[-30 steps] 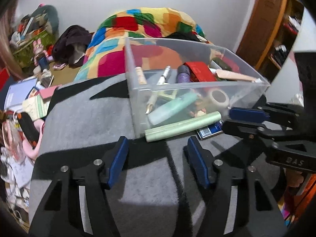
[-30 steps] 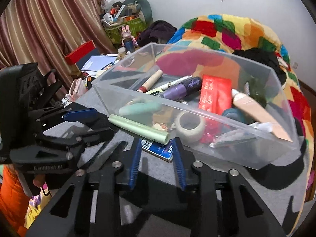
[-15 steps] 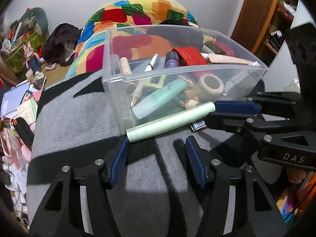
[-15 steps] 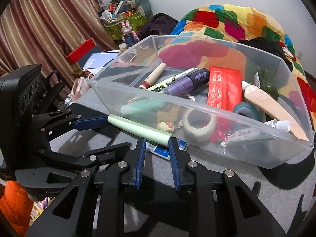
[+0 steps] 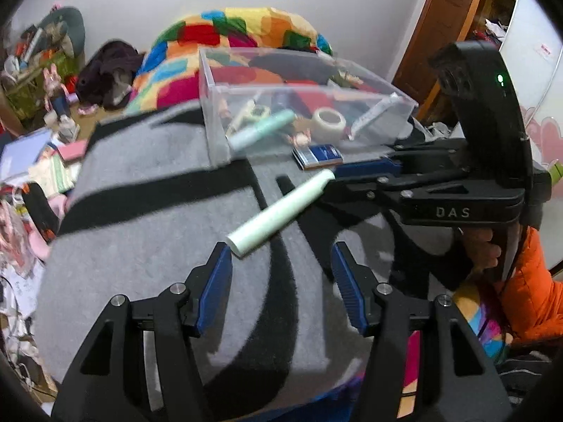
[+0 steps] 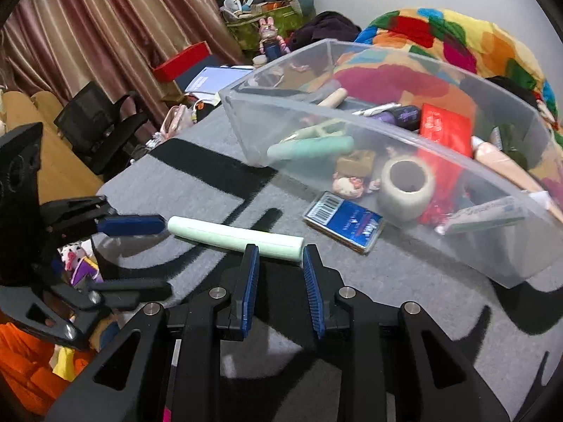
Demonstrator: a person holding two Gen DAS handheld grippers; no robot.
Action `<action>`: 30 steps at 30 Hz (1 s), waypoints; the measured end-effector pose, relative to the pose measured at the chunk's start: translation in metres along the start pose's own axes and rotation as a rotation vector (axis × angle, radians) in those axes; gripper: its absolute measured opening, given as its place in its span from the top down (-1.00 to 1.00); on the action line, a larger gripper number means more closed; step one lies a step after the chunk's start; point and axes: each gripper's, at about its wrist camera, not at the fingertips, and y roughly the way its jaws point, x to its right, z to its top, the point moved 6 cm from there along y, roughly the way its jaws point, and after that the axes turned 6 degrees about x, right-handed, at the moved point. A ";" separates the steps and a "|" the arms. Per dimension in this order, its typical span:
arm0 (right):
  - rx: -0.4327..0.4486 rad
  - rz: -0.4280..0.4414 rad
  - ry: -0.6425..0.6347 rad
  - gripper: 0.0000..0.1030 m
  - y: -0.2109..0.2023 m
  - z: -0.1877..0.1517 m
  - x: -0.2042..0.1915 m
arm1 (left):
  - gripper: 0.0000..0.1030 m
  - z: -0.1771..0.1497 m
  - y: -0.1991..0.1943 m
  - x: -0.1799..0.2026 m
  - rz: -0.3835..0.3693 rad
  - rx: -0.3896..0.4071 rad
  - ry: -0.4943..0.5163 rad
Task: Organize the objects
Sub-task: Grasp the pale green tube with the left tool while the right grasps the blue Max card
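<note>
- Your grey-and-black fuzzy blanket (image 6: 404, 281) carries a clear plastic bin (image 6: 440, 211)
- Your left gripper (image 5: 281, 274) is spread, level above the blanket
- Your right gripper (image 6: 280, 274) stands narrowly parted at the pale green smooth cylinder's (image 6: 235, 237) end, outside the bin

left claw (image 5: 281, 274): black frame, blue ribbed pads, silver screws | right claw (image 6: 280, 272): same, "DAS" lettering

A grey blanket with black bands (image 6: 197, 190) covers what seems to be a bed. On it rest a clear plastic bin (image 6: 492, 246), a blue packet (image 6: 346, 221) just beside the bin, and a pale green tube (image 6: 235, 237).
</note>
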 end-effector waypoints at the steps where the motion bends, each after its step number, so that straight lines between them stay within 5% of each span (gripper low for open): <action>1: 0.016 -0.014 0.002 0.43 -0.005 0.001 0.002 | -0.15 0.004 -0.001 -0.001 0.003 0.012 0.003; 6: 0.068 -0.111 0.018 0.05 -0.022 0.005 0.018 | -0.23 0.024 0.014 -0.007 0.001 0.024 0.022; 13: 0.026 -0.184 0.066 0.04 -0.008 0.008 0.043 | -0.22 0.024 0.056 0.001 -0.009 -0.055 0.054; 14: 0.022 -0.184 0.074 0.04 -0.006 0.008 0.044 | -0.17 0.023 0.057 0.003 0.007 -0.047 0.069; 16: 0.025 -0.180 0.079 0.04 -0.003 0.010 0.045 | 0.31 0.020 0.053 0.007 0.055 -0.021 0.098; 21: 0.024 -0.182 0.082 0.04 0.001 0.013 0.042 | 0.68 0.003 0.038 0.011 0.079 0.000 0.108; 27: 0.003 -0.230 0.072 0.03 0.014 0.013 0.031 | 0.70 -0.009 0.024 -0.002 0.123 0.017 0.058; 30: -0.004 -0.254 0.078 -0.23 0.020 0.015 0.025 | 0.70 -0.010 0.023 -0.003 0.136 0.025 0.066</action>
